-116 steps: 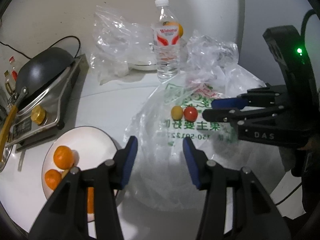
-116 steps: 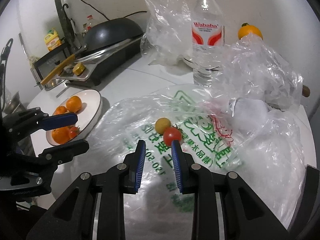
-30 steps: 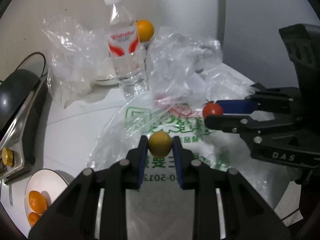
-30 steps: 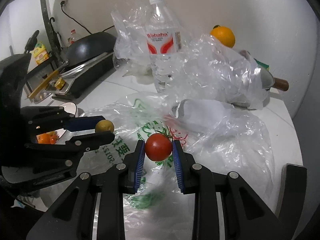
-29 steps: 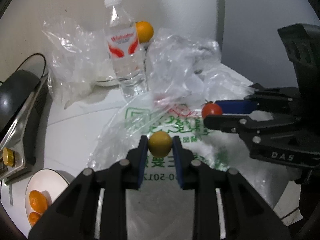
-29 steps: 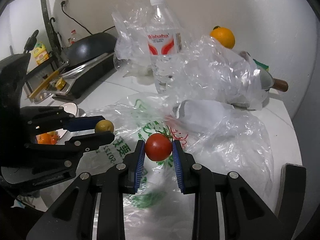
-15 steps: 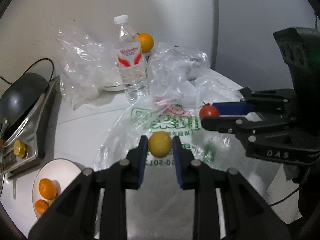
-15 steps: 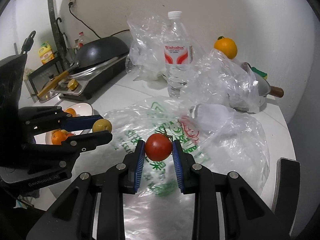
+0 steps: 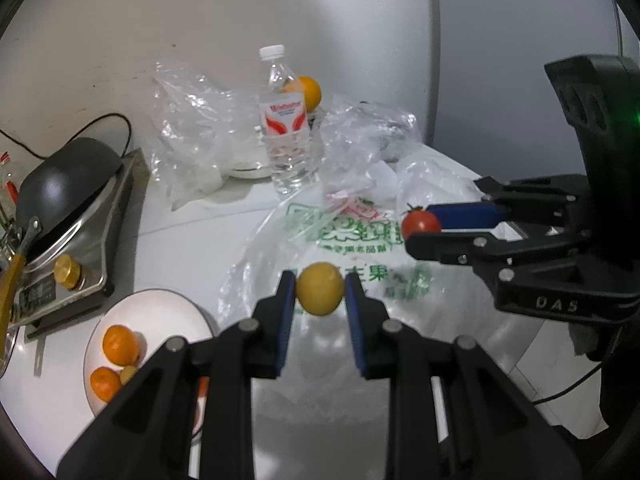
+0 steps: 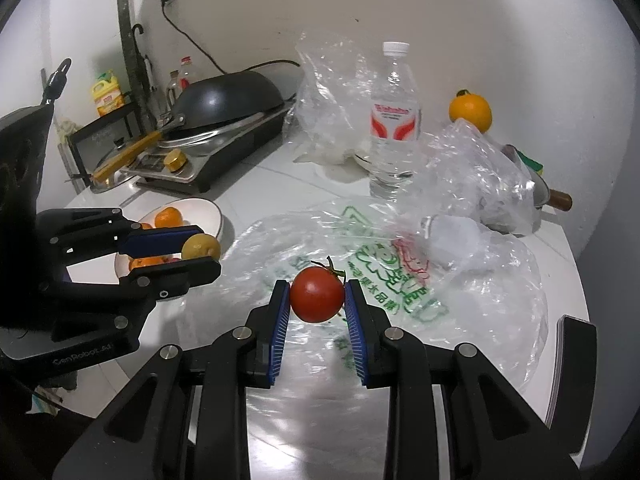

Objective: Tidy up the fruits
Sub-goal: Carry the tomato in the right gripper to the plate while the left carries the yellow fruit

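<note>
My left gripper (image 9: 320, 289) is shut on a small yellow fruit (image 9: 320, 294), lifted above a printed clear plastic bag (image 9: 360, 264). My right gripper (image 10: 317, 295) is shut on a red tomato (image 10: 317, 295) with a green stem, also raised over the bag (image 10: 360, 264). In the left wrist view the tomato (image 9: 420, 224) shows between the right gripper's blue pads at right. The yellow fruit (image 10: 200, 246) sits in the left gripper at left of the right wrist view. A white plate (image 9: 160, 308) with several oranges (image 9: 120, 346) lies lower left; the plate (image 10: 208, 210) appears behind the left gripper.
A water bottle (image 9: 285, 120) stands at the back with an orange (image 9: 308, 94) behind it and crumpled clear bags (image 9: 192, 136) around. A dark wok (image 10: 228, 98) rests on a stove (image 10: 192, 160) at left. A pot with a wooden handle (image 10: 558, 199) sits at right.
Both grippers have pulled back and risen with their fruits, so the bag and bottle look farther away. The plate of oranges has come further into view at lower left.
</note>
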A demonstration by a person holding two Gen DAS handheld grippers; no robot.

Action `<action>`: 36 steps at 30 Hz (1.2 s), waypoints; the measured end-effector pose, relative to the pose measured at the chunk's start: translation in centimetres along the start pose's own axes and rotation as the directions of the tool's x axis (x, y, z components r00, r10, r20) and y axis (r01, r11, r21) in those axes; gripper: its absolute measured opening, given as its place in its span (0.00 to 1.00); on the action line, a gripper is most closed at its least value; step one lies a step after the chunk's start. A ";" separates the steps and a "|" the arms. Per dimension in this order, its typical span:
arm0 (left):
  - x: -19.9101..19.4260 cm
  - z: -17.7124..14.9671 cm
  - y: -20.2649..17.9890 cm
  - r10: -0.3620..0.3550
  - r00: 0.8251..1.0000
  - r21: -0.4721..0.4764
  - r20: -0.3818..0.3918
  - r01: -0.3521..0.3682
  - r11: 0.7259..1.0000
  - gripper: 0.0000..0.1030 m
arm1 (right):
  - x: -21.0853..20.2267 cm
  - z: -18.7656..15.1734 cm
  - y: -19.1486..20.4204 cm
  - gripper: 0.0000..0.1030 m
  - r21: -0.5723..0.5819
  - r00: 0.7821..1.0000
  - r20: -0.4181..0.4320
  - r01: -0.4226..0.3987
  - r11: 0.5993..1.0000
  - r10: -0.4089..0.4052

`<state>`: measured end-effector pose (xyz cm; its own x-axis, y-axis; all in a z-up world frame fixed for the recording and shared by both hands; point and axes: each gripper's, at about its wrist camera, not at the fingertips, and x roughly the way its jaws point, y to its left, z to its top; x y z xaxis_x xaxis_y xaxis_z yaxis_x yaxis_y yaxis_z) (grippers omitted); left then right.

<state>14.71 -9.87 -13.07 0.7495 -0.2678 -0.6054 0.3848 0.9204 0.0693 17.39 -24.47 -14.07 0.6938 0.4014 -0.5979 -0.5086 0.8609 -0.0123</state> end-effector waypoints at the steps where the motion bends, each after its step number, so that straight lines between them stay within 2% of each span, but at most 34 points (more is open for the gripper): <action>1: -0.2 -0.2 0.1 0.000 1.000 -0.001 0.000 0.000 1.000 0.25 | -0.1 0.0 0.3 0.29 -0.004 1.000 0.000 -0.001 1.000 0.001; 22: -3.3 -3.3 2.4 0.022 1.000 -0.047 0.007 -0.021 0.999 0.25 | 0.3 0.5 4.9 0.29 -0.071 1.000 -0.020 -0.023 0.997 0.021; 36: -2.8 -5.3 7.1 0.072 0.997 -0.110 -0.019 -0.074 0.991 0.25 | 3.3 1.6 8.0 0.29 -0.118 0.997 -0.065 -0.057 0.991 0.050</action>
<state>12.49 -1.03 -15.12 0.7650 -0.1953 -0.6137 0.2669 0.9634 0.0261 16.48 -15.75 -14.86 0.6330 0.4228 -0.6485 -0.6042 0.7935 -0.0725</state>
